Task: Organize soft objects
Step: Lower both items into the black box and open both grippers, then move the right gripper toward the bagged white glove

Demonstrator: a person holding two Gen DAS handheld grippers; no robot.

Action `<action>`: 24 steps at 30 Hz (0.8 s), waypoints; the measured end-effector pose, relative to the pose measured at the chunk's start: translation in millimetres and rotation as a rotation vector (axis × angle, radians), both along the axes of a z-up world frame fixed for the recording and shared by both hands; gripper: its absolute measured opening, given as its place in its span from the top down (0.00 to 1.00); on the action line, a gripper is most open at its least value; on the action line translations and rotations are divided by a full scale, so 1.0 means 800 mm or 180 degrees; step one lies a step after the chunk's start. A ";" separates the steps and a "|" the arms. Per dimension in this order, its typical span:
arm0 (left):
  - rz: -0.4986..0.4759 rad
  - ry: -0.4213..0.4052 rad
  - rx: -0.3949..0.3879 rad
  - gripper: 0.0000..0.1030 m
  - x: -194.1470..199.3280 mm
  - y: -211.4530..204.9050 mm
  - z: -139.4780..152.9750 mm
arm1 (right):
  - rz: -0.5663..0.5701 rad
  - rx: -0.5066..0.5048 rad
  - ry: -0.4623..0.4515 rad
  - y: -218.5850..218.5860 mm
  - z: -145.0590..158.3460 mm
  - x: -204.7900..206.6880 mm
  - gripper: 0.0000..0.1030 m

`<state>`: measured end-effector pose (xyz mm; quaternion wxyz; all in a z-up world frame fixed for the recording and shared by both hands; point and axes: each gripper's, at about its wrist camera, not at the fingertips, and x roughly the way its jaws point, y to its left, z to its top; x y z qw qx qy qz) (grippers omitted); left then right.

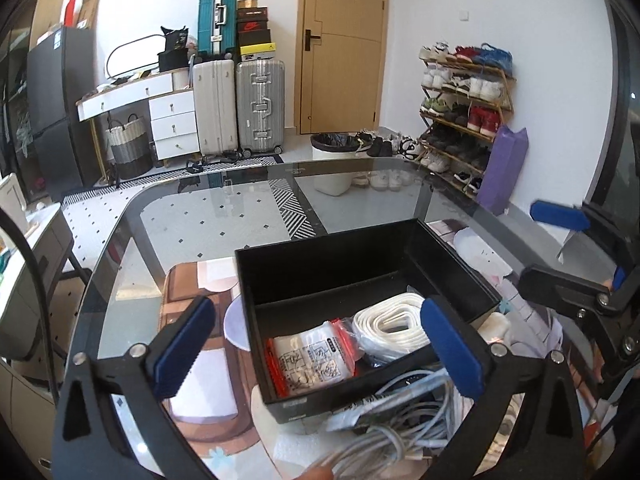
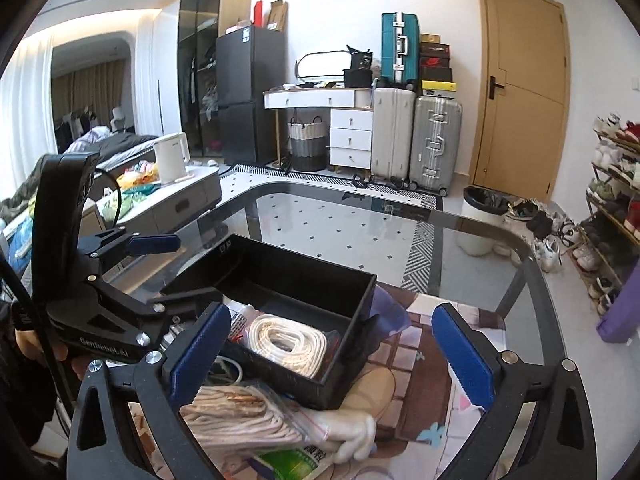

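Observation:
A black open box [image 1: 320,256] [image 2: 360,280] stands on the glass table. It holds a white coiled strap in a clear bag [image 1: 390,326] [image 2: 288,340] and a red-edged printed packet [image 1: 310,362]. My left gripper [image 1: 320,354] is open and empty, its fingers astride the box's near wall. A bundle of pale cables [image 1: 404,432] lies in front of the box. My right gripper [image 2: 332,352] is open and empty over the box's near corner. Below it lie a bagged cream rope [image 2: 240,412], a white soft item [image 2: 352,436] and a green packet [image 2: 288,462].
The box rests on a printed mat [image 1: 200,280] [image 2: 424,392] on the round-cornered glass table [image 1: 224,216] [image 2: 360,220]. A white bin [image 1: 334,160], a shoe rack [image 1: 464,112] and suitcases [image 1: 240,104] stand on the floor beyond.

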<state>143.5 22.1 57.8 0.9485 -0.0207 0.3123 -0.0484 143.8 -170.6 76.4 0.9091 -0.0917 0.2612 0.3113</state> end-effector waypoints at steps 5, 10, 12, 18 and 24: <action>0.0045 -0.0064 -0.0011 0.00 -0.017 0.007 0.005 | -0.0075 0.0142 0.0063 -0.018 0.000 -0.016 0.01; 0.0064 -0.0089 0.0019 0.00 -0.032 0.012 0.007 | -0.0133 0.0241 0.0167 -0.033 -0.006 -0.026 0.01; 0.0078 -0.0101 0.0041 0.00 -0.038 0.012 0.007 | -0.0147 0.0249 0.0187 -0.037 -0.009 -0.032 0.01; 0.0093 -0.0087 0.0066 0.00 -0.050 0.009 0.002 | -0.0208 0.0239 0.0292 -0.053 -0.018 -0.038 0.01; 0.0099 -0.0054 0.0103 0.00 -0.060 0.009 -0.004 | -0.0254 0.0184 0.0379 -0.065 -0.026 -0.045 0.01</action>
